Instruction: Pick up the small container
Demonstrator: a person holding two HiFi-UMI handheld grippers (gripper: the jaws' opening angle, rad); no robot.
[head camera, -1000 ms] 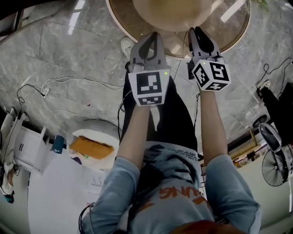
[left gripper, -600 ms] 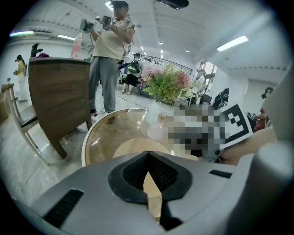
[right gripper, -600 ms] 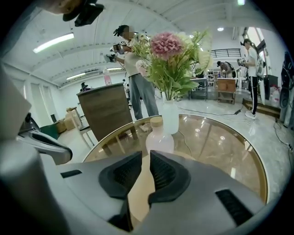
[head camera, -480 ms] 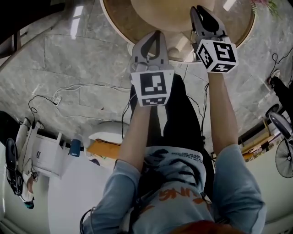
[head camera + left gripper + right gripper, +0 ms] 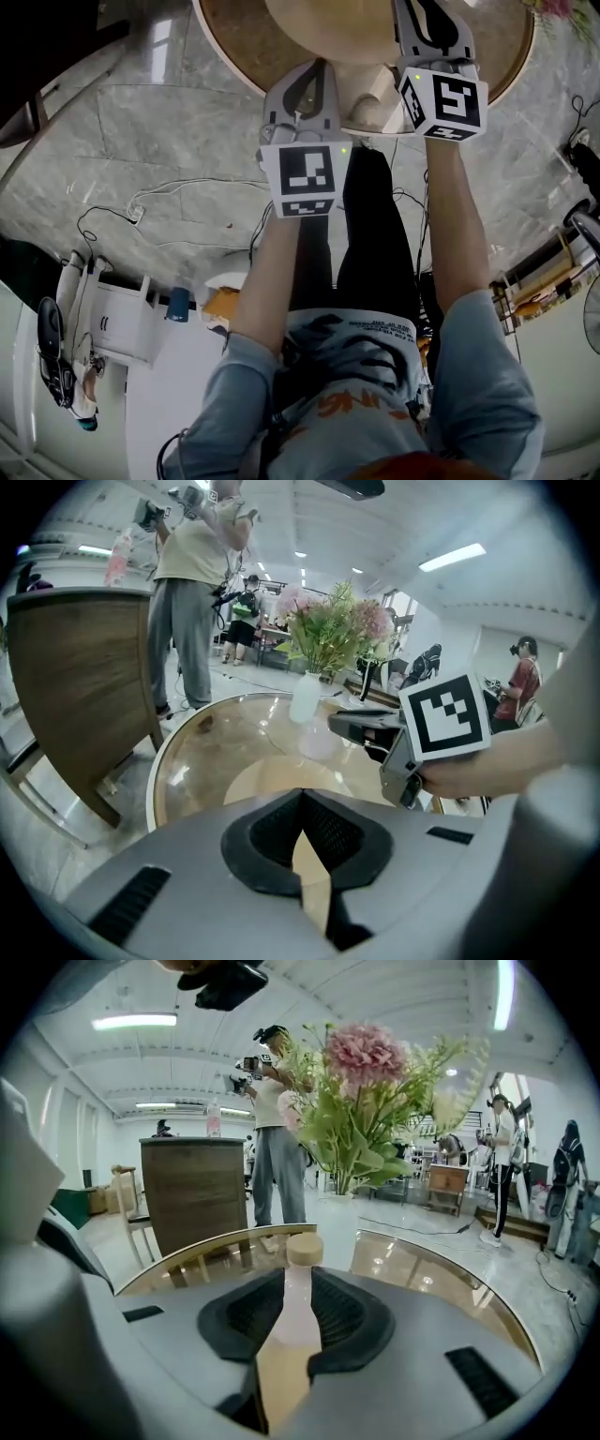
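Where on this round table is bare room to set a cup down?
Free: the glass between the table rim and the vase, ahead of the left gripper. Crowded: near the vase, where the small container stands at the right gripper.

large open hall, ceiling strip lights (image 5: 136, 1022), marble floor (image 5: 141, 122), people (image 5: 274, 1147) standing with handheld gear

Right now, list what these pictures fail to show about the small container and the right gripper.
- Right gripper view: the right gripper, jaws apart, covers the lower body of the small container; contact cannot be judged.
- Head view: the top edge cuts off that gripper's tips; the small container does not show.
- Left gripper view: it is only a faint pale blur.
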